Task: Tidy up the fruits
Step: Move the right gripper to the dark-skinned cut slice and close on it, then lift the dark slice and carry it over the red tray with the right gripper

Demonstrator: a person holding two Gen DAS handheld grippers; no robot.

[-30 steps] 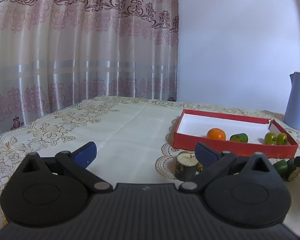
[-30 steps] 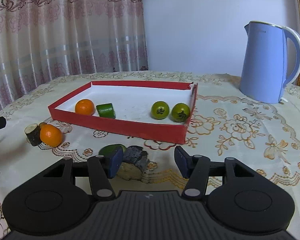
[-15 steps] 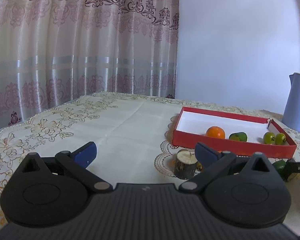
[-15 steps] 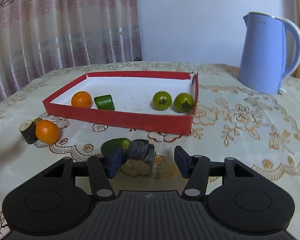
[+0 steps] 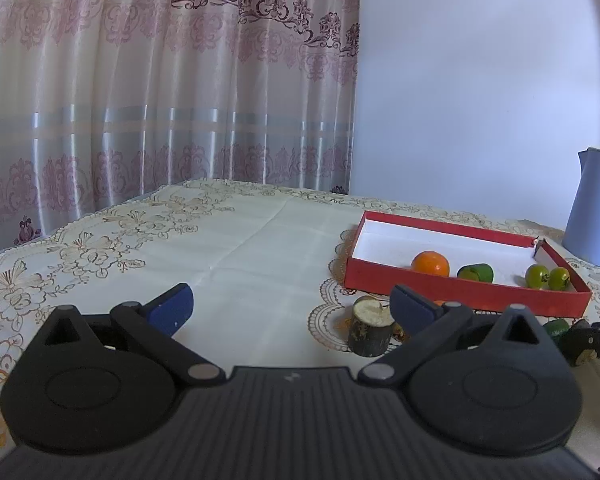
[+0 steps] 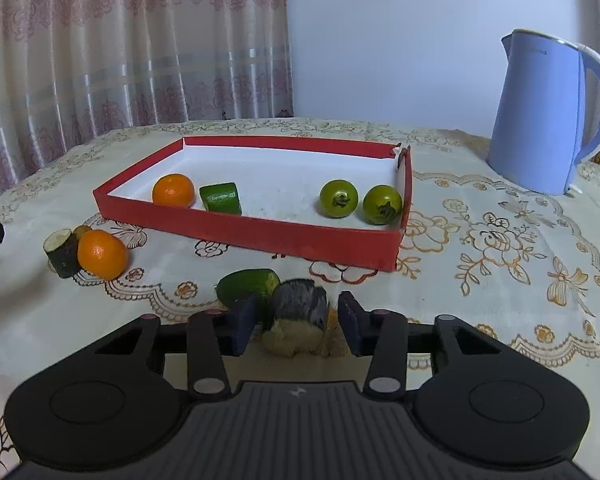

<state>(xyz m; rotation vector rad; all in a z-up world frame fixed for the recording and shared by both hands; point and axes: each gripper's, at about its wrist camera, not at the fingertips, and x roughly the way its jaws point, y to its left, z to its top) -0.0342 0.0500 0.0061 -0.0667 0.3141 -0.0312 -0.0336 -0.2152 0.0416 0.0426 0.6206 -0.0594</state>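
Observation:
A red tray [image 6: 260, 236] holds an orange [image 6: 173, 190], a green cucumber piece [image 6: 221, 197] and two green tomatoes [image 6: 339, 198]. In front of it lie a loose orange [image 6: 102, 254], a dark log piece [image 6: 62, 254], a green cucumber piece [image 6: 247, 285] and a dark-skinned chunk [image 6: 300, 318]. My right gripper [image 6: 298, 326] is open with its pads on either side of the dark chunk, not touching it. My left gripper [image 5: 290, 306] is open and empty over the tablecloth, left of the tray [image 5: 460, 290] and the log piece [image 5: 370, 326].
A light blue kettle [image 6: 548, 116] stands at the back right of the tray. The table has a cream floral cloth [image 5: 240, 248]. A curtain [image 5: 160, 80] hangs behind the table's far edge, with a plain wall to its right.
The right gripper has moved forward so the dark chunk now lies between its open pads. The left gripper has drawn back slightly from the tray.

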